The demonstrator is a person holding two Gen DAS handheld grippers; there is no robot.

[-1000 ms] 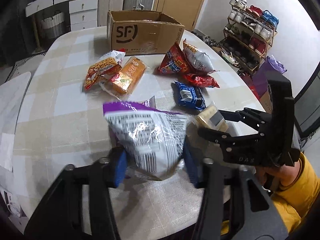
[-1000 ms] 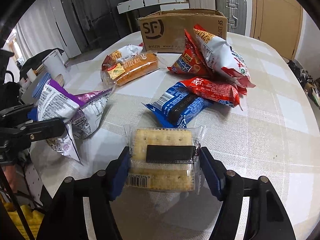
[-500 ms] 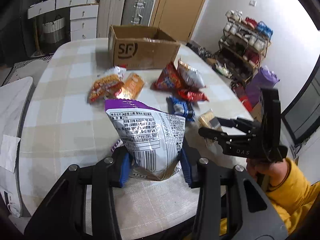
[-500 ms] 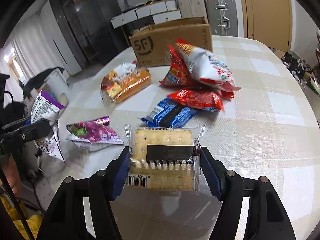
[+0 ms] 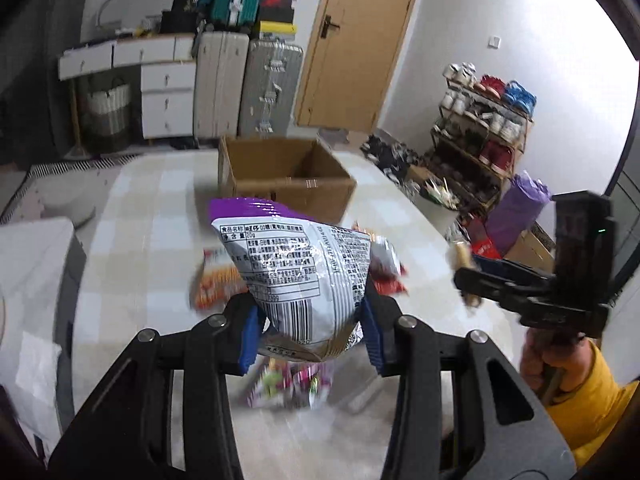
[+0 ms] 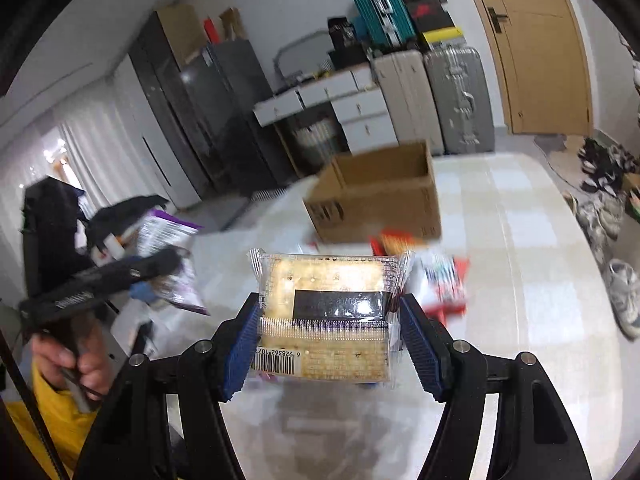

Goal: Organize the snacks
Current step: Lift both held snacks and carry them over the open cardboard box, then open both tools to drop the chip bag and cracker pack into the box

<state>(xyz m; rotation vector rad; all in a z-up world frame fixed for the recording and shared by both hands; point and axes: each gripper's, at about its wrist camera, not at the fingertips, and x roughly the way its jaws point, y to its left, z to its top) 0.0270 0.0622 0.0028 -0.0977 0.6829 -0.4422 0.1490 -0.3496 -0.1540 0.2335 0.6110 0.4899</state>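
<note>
My left gripper [image 5: 310,334] is shut on a purple and silver snack bag [image 5: 298,268], held up above the table with its printed back facing me. My right gripper [image 6: 332,344] is shut on a clear pack of crackers [image 6: 326,312] with a black label, also lifted off the table. An open cardboard box [image 5: 286,178] stands at the far end of the table, seen as the box [image 6: 380,196] in the right wrist view. Each gripper shows in the other's view: the right gripper [image 5: 464,276] at the right, the left gripper [image 6: 160,280] at the left.
Several snack bags lie blurred on the checked table [image 5: 152,248] below the held items, among them a pink pack [image 5: 292,386] and a red bag [image 6: 444,284]. Suitcases [image 5: 248,88], drawers and a door stand beyond the box. A shoe rack [image 5: 480,140] is at the right.
Both grippers have risen well above the table with their snacks, and both views now tilt up toward the box and the room behind. The grips are unchanged.
</note>
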